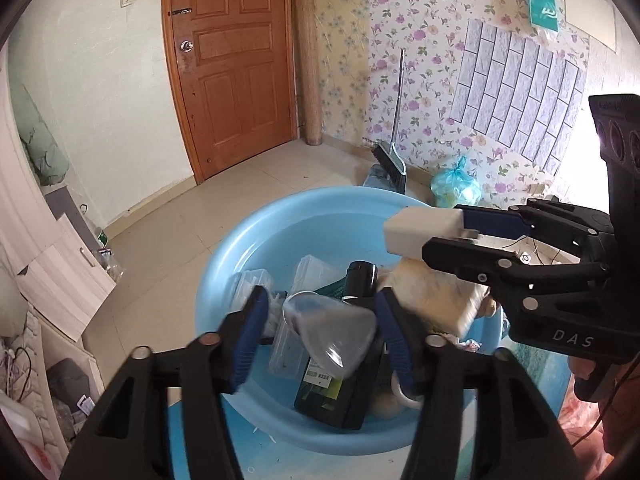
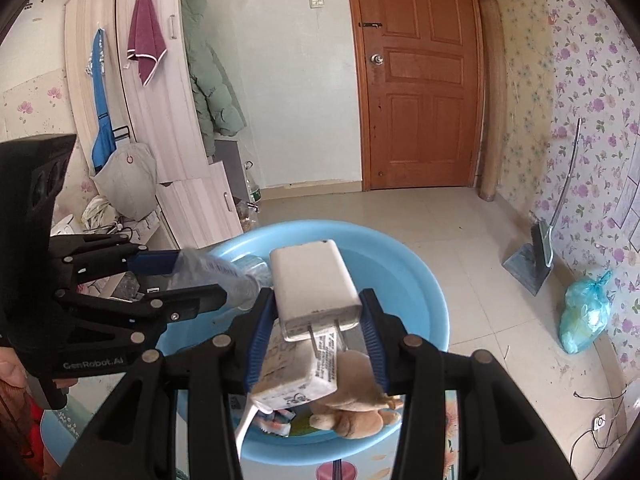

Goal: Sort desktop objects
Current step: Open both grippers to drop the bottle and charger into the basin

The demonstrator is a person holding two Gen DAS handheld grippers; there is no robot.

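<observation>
Left hand-held gripper [image 1: 320, 328]: right up close, clamped on a clear plastic cup [image 1: 330, 330], hanging over the basin.
Blue basin [image 1: 224, 264]: big tub, already loaded with a dark bottle [image 1: 340, 376], clear boxes, a tan plush toy [image 2: 352, 408].
Right hand-held gripper [image 2: 316, 320]: pinching a white charger [image 2: 314, 284] above the basin.
Progress: well along, I'd say; both held items look ready to drop in.

A wooden door [image 1: 236, 68], a broom [image 1: 390, 156] (leaning on floral wallpaper [image 1: 432, 40]), a tied bag [image 1: 456, 186].
</observation>
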